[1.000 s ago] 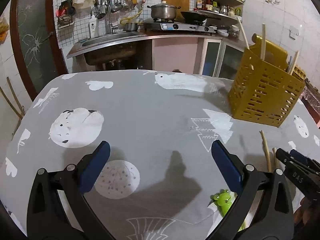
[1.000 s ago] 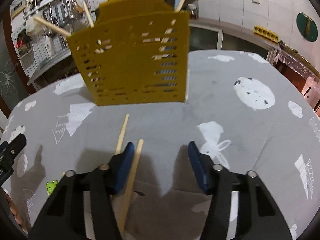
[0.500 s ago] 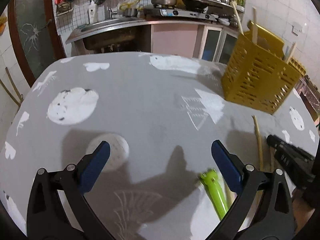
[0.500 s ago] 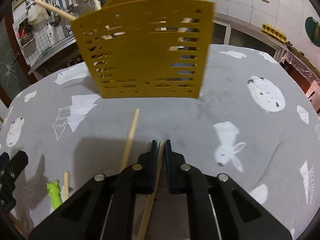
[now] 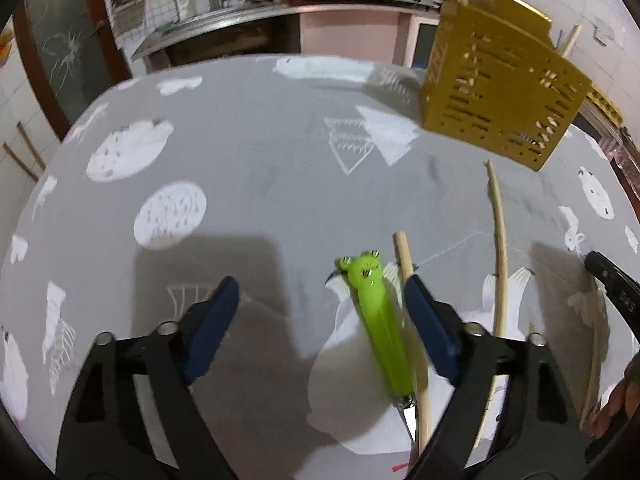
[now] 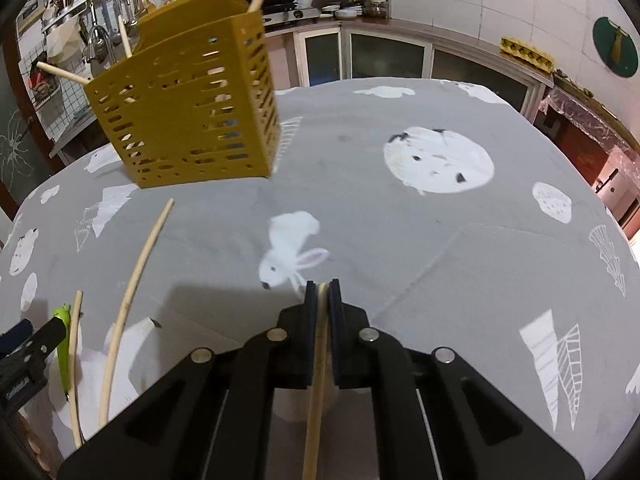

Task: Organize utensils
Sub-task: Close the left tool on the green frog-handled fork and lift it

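My left gripper [image 5: 320, 304] is open, low over the grey tablecloth. A green frog-handled utensil [image 5: 380, 320] lies between its fingers, close to the right one, with a wooden chopstick [image 5: 412, 312] beside it. Another chopstick [image 5: 498, 236] lies further right. My right gripper [image 6: 322, 292] is shut on a wooden chopstick [image 6: 318, 364] and holds it above the cloth. The yellow slotted utensil holder [image 6: 188, 112] stands at the far left of the right wrist view, with several sticks in it. It also shows in the left wrist view [image 5: 500, 92].
The table [image 6: 400, 216] has a grey cloth with white prints. In the right wrist view two loose chopsticks [image 6: 132, 284] and the green utensil [image 6: 62, 344] lie at the left. A kitchen counter and sink stand behind the table.
My right gripper lifted the chopstick off the cloth and swung to the right of the holder. My left gripper moved forward and down, so the green utensil now lies between its fingers.
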`<state>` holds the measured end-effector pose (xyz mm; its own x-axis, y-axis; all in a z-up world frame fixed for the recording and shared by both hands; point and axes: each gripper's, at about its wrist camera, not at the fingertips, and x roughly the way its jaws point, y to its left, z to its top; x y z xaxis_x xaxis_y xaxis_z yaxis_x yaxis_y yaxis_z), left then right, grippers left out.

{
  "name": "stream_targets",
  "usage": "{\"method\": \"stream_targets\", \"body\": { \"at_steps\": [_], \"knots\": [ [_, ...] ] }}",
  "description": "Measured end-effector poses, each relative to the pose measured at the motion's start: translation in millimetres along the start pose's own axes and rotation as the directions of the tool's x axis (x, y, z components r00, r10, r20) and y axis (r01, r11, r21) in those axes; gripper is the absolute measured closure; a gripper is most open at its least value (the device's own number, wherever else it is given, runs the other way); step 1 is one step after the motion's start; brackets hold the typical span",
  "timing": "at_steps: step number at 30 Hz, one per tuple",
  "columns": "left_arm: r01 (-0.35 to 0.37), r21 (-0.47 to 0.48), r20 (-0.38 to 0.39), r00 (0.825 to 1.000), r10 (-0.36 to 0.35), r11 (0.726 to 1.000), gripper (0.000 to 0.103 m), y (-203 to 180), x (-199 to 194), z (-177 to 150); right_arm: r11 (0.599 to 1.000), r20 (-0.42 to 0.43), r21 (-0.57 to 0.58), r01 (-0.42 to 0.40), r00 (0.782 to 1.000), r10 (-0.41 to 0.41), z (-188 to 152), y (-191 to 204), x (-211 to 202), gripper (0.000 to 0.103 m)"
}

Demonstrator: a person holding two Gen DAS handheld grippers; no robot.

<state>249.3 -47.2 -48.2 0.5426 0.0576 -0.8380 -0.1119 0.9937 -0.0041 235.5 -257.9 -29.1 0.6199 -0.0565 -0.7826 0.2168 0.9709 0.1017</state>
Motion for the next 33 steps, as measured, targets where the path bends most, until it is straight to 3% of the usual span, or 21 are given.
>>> {"method": "stream_targets", "body": {
  "at_steps": [2, 6, 13, 17, 27, 33],
  "knots": [
    [0.017, -0.013, -0.027, 0.999, -0.018, 1.000, 0.033, 0, 5, -4, 1.000, 0.001, 0.005, -0.004, 1.000, 0.004, -2, -4, 0, 0.097],
    [-0.009, 0.002, -0.003, 1.000, 0.009, 1.000, 0.038, -7, 4, -7, 1.000, 0.006, -0.004, -0.002, 1.000, 0.002, -5, -3, 3, 0.097],
    [0.029, 0.059, -0.035, 0.999, -0.027, 0.998, 0.072, -22, 4, 0, 1.000, 0.012, -0.015, 0.005, 1.000, -0.005, -6, -1, 2, 0.097],
    [0.020, 0.091, -0.038, 0.999, -0.017, 0.996, 0.080, -29, 7, 4, 1.000, 0.011, -0.016, 0.008, 1.000, -0.008, -5, -1, 2, 0.097],
    [0.095, 0.103, -0.037, 0.995, -0.091, 0.990, 0.084, -31, 12, 23, 1.000, 0.048, 0.001, 0.002, 0.999, -0.002, -5, -5, -10, 0.097],
    [0.114, 0.119, 0.073, 0.990, -0.123, 0.986, 0.084, -26, -12, 28, 0.999, 0.110, 0.015, -0.029, 0.994, 0.028, 2, -8, -32, 0.097]
  ]
}}
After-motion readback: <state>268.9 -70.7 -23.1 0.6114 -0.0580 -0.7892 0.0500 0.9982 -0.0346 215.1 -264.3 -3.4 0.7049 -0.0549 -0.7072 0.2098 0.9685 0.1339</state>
